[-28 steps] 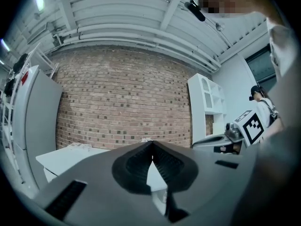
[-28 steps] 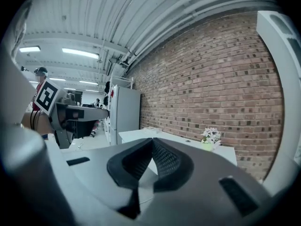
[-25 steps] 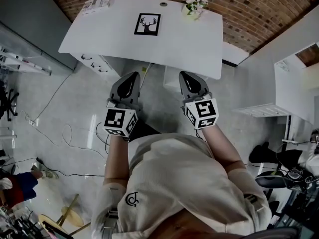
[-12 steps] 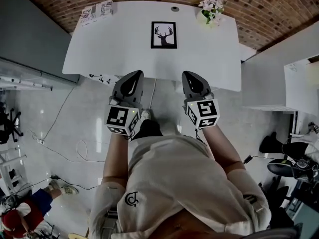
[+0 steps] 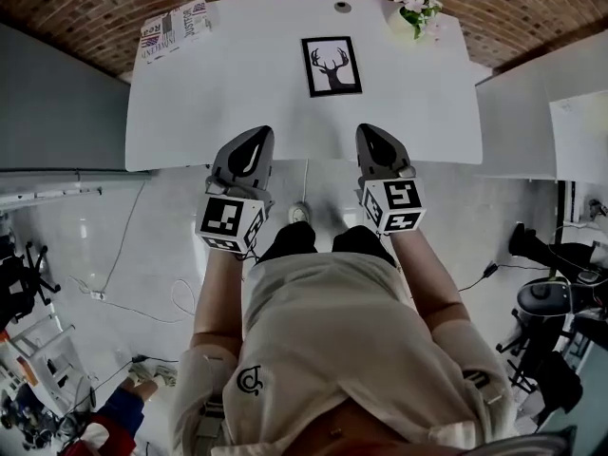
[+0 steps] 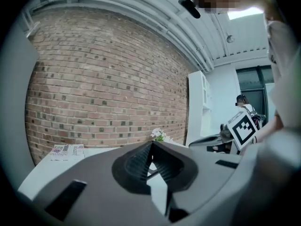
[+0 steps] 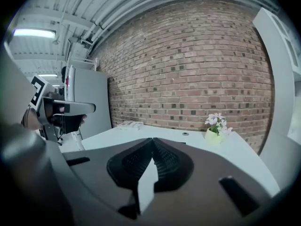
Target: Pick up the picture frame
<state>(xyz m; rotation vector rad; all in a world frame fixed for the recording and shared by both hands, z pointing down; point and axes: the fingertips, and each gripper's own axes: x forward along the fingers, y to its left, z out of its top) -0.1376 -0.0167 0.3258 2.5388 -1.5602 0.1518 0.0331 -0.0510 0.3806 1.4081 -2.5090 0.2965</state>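
White worktop (image 5: 209, 93) carries the picture frame (image 5: 332, 66) flat, face up; left gripper (image 5: 253, 139) and right gripper (image 5: 373, 133) hover short of it, jaws clenched empty, seemingly poised to reach.

Ahead of both grippers, the table (image 5: 237, 93) has a smooth, matt white top. The picture frame (image 5: 332, 66) lying on it has a thin black rim around a pale, paper-like print. The left gripper (image 5: 255, 133) and right gripper (image 5: 370, 129) wear matt grey plastic shells, and their pads (image 6: 136, 161) are dark, ribbed and rubbery-looking. Beyond the table, the brick wall (image 7: 188, 69) is rough and dull. The floor (image 5: 142, 226) beneath the grippers is pale and glossy, catching the light. The papers (image 5: 174, 28) far ahead of the left gripper look like printed newsprint. Behind the grippers, the person's shirt (image 5: 332, 350) is soft, finely ribbed cloth.
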